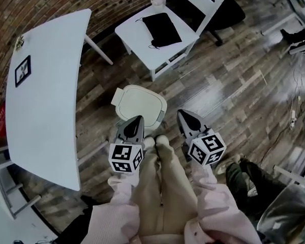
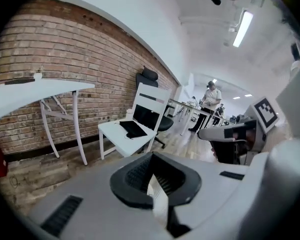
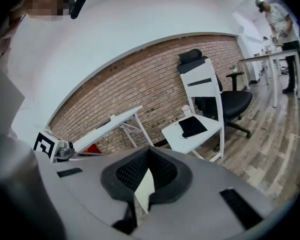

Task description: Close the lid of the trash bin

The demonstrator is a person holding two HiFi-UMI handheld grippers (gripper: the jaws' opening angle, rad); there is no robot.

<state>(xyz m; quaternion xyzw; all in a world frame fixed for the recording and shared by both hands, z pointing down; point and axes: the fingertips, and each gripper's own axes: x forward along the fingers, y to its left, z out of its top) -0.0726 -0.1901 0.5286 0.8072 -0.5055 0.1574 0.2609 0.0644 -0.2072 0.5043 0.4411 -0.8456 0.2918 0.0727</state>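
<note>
Both grippers closed and empty near the bin.
The left gripper [image 1: 138, 119] and right gripper [image 1: 180, 113] were at lower centre, jaws pressed together, holding nothing. The bin [image 1: 141, 104] stood on the floor just above them in the frame, its lid seemingly flat on top. If the lid was not fully seated, it could pop up again; a careless gripper might also tip the bin.

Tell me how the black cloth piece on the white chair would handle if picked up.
The flat black cloth piece lies limp against the seat of the white chair, so it would probably sag and fold when lifted. It looks thin, so it is likely very light and unlikely to roll. The thin cords trailing from its edges might dangle or snag.
</note>
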